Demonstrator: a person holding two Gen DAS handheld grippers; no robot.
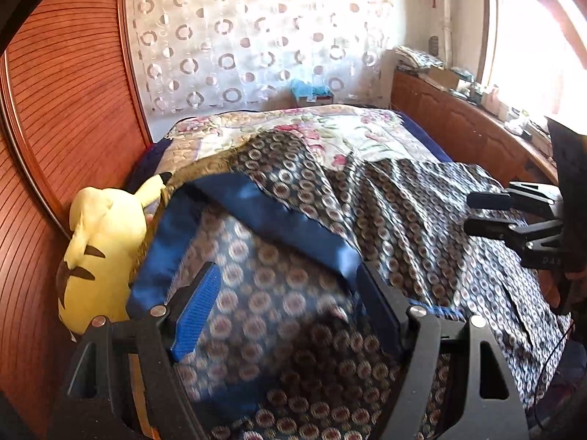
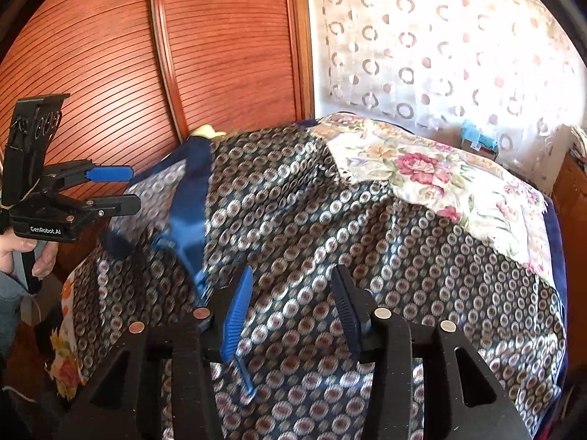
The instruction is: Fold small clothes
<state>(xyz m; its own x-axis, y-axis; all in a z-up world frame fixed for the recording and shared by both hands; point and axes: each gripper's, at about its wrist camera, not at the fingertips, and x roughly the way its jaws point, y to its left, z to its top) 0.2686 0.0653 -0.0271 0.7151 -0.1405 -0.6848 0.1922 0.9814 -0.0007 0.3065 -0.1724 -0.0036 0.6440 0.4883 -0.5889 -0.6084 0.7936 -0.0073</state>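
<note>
My left gripper (image 1: 290, 293) is right up in the lens, fingers spread wide over the garment (image 1: 403, 198), nothing pinched. That patterned, blue-trimmed garment is spread across the bed (image 1: 352, 128), its blurred collar end just ahead of the pads. Only the left view catches the yellow plush (image 1: 99, 253) against the wardrobe (image 1: 66, 110) and the cluttered sideboard (image 1: 458, 117). The right view shows my left hand (image 2: 22, 253) on the handle. Right gripper (image 2: 293, 311) is spread open too, hovering above the fabric, holding nothing.

White lettering "GenRobot.AI" reads on the black body of the left gripper (image 2: 126, 190). On the right gripper (image 1: 473, 212), partial letters "DA" only. No other legible text.
</note>
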